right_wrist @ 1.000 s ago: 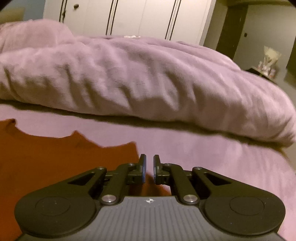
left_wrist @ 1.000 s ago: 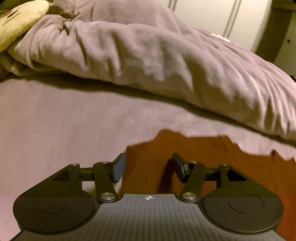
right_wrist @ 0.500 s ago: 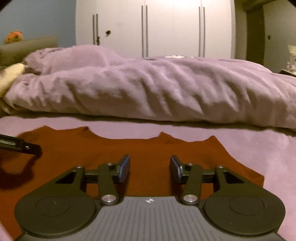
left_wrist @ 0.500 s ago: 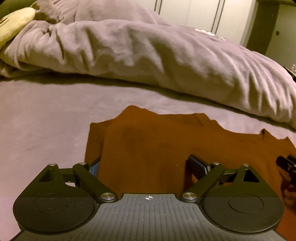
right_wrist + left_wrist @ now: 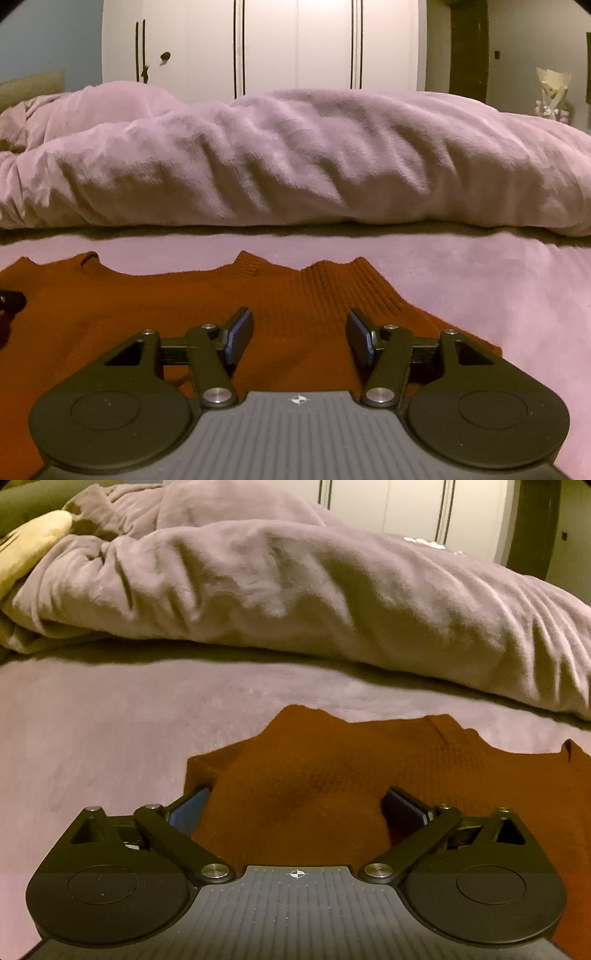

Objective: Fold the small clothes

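A rust-orange ribbed knit garment (image 5: 332, 775) lies flat on the purple bed sheet (image 5: 92, 738). My left gripper (image 5: 295, 808) is wide open over its left part, and a raised fold of cloth sits between the jaws. In the right wrist view the same garment (image 5: 184, 306) spreads across the sheet. My right gripper (image 5: 301, 332) is open and empty just above its right part. The tip of the left gripper (image 5: 11, 299) shows at the left edge there.
A bunched purple duvet (image 5: 332, 590) runs across the bed behind the garment, also in the right wrist view (image 5: 295, 158). A yellow pillow (image 5: 29, 550) lies far left. White wardrobe doors (image 5: 295, 44) stand behind the bed.
My right gripper has opened, from shut to wide apart. My left gripper has opened wider. Both have drawn back, so more of the garment shows.
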`<state>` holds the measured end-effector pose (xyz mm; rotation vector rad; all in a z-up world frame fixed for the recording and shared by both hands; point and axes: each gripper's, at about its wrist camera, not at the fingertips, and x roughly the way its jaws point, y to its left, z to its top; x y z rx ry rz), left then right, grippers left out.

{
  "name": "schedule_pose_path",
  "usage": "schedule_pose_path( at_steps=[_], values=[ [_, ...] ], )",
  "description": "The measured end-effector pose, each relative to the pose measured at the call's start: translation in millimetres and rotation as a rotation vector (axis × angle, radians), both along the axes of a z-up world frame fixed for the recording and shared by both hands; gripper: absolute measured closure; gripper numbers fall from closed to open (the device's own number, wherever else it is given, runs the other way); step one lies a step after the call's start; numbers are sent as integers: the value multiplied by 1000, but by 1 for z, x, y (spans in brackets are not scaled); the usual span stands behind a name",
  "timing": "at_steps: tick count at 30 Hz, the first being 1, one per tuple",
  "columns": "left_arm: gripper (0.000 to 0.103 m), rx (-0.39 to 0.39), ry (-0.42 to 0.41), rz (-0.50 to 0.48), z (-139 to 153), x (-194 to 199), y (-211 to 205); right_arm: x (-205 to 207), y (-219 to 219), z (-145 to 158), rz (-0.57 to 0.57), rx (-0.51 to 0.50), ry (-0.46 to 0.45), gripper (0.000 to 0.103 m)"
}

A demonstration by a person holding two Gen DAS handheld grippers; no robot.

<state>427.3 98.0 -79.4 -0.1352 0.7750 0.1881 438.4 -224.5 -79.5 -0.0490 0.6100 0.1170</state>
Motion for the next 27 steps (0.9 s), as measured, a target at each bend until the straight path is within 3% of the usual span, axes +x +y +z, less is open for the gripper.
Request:
schedule_pose_path(
  at_steps=[9, 12, 15, 17, 19, 22, 24, 27],
  values=[
    [0, 25, 12, 30, 7, -4, 9, 5, -3, 0, -7, -38, 3, 40],
    [0, -50, 4, 65, 16, -21, 34, -6, -6, 9, -50, -67, -11, 31],
    [0, -86, -10, 40, 25, -49, 53, -31, -11, 21, 9, -44, -51, 32],
    [0, -158, 1, 8, 27, -69, 63, -46, -11, 21, 48, -35, -57, 37],
    [0, -217, 8, -9, 30, -87, 68, -50, -12, 15, 74, -30, -16, 61],
    [0, -263, 25, -31, 31, -106, 70, -52, -15, 7, 54, -107, -22, 65],
    [0, -276, 40, -52, 32, -114, 68, -49, -20, 10, -33, -157, -18, 65],
    [4, -306, 58, -65, 33, -125, 65, -55, -32, 27, -89, -84, 7, 66]
  ],
)
